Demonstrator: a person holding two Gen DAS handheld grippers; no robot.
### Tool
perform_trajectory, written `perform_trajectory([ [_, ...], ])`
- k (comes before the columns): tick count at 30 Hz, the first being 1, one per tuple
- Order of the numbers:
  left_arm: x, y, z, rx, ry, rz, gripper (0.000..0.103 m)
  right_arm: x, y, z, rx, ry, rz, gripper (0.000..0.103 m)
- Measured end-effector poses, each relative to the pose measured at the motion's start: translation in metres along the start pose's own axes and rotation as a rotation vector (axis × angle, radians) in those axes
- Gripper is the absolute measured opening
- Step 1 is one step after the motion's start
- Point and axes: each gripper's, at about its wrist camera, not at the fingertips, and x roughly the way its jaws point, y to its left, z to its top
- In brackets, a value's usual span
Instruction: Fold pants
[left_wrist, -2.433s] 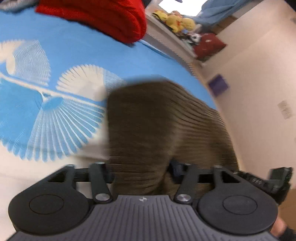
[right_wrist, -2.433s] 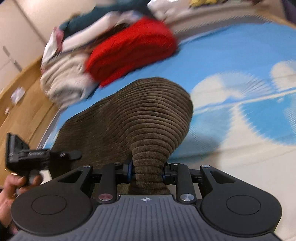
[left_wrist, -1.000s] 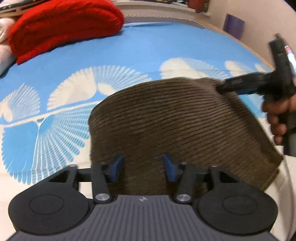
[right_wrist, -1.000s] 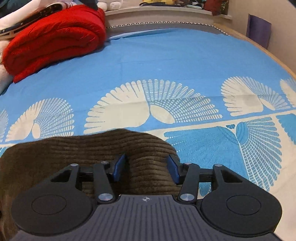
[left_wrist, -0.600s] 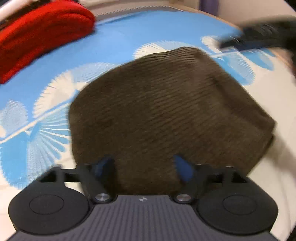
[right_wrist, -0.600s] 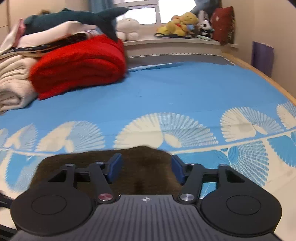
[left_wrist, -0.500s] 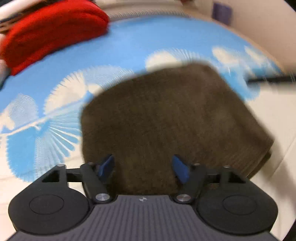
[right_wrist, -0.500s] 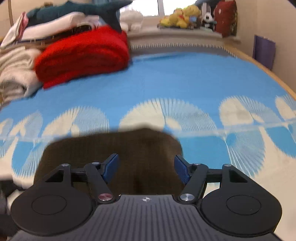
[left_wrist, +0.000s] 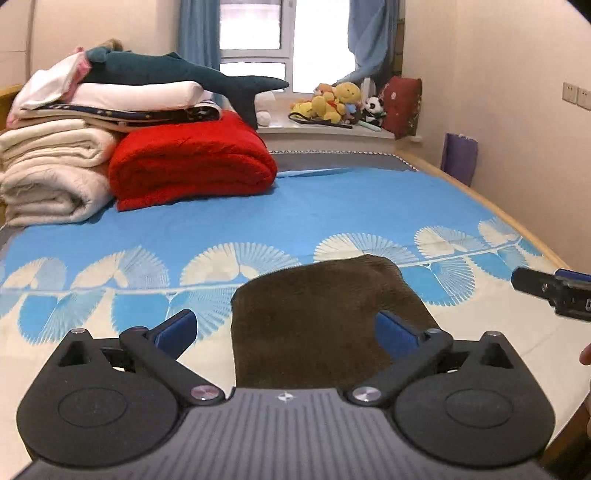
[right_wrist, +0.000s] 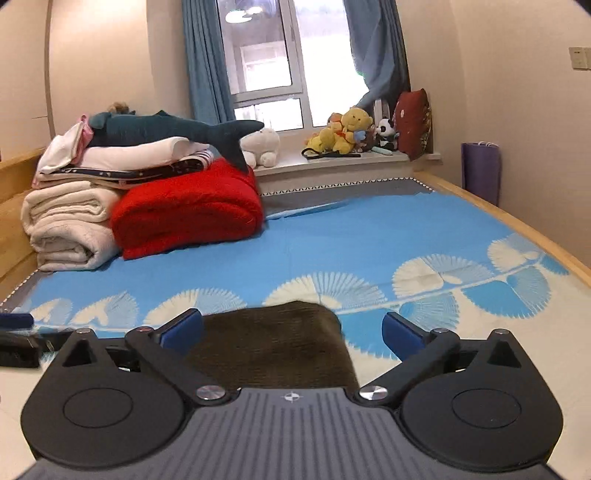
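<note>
Both the left tongs (left_wrist: 284, 330) and right tongs (right_wrist: 291, 330), jaws just spread wide and gripping nothing, hung above the folded brown pants (left_wrist: 317, 314) lying flat on the bed (left_wrist: 332, 206) ahead, apparently released because the fold looked finished.

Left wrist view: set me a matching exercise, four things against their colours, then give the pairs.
Things:
1. folded pants
2. rolled blanket
3. plush shark
4. bag by the wall

Colours:
A. purple
B. dark teal
C. brown
D. red

Pairs: 1-C, 2-D, 3-B, 4-A
</note>
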Motion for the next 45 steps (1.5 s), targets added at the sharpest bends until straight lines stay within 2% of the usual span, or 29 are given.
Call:
perform_trajectory([
  [3, -0.029, -0.011, -0.016, -0.032, -0.016, 0.087, 0.103, -0.022, 0.007, -0.012, -0.015, -0.023, -0.001, 0.102],
  [5, -0.041, -0.013, -0.025, -0.059, -0.012, 0.099, 0.103, -0.03, 0.011, -0.018, -0.042, -0.024, -0.017, 0.102],
  [8, -0.044, -0.017, -0.033, -0.118, 0.042, 0.102, 0.103, -0.038, 0.017, -0.026, -0.066, -0.004, -0.001, 0.102],
  [11, -0.045, -0.023, -0.037, -0.101, 0.01, 0.111, 0.103, -0.047, 0.027, -0.031, -0.119, -0.035, -0.008, 0.102],
  [13, -0.048, -0.028, -0.042, -0.076, -0.047, 0.124, 0.103, -0.049, 0.032, -0.032, -0.144, -0.052, -0.023, 0.102],
  [15, -0.043, -0.034, -0.045, -0.052, -0.04, 0.134, 0.103, -0.051, 0.033, -0.03, -0.145, -0.069, -0.039, 0.102],
  [18, -0.031, -0.034, -0.041, -0.045, 0.003, 0.079, 0.103, -0.049, 0.032, -0.028, -0.129, -0.069, -0.045, 0.102],
  [23, -0.023, -0.03, -0.039, -0.078, 0.023, 0.07, 0.103, -0.041, 0.034, -0.029, -0.167, -0.058, -0.057, 0.102],
  [28, -0.02, -0.024, -0.035, -0.109, 0.029, 0.073, 0.103, -0.033, 0.04, -0.028, -0.184, -0.045, -0.065, 0.102],
  [35, -0.02, -0.024, -0.036, -0.094, 0.017, 0.088, 0.103, -0.033, 0.04, -0.025, -0.128, -0.047, -0.059, 0.102],
  [45, -0.026, -0.022, -0.037, -0.105, 0.01, 0.089, 0.103, -0.035, 0.041, -0.025, -0.131, -0.054, -0.055, 0.102],
])
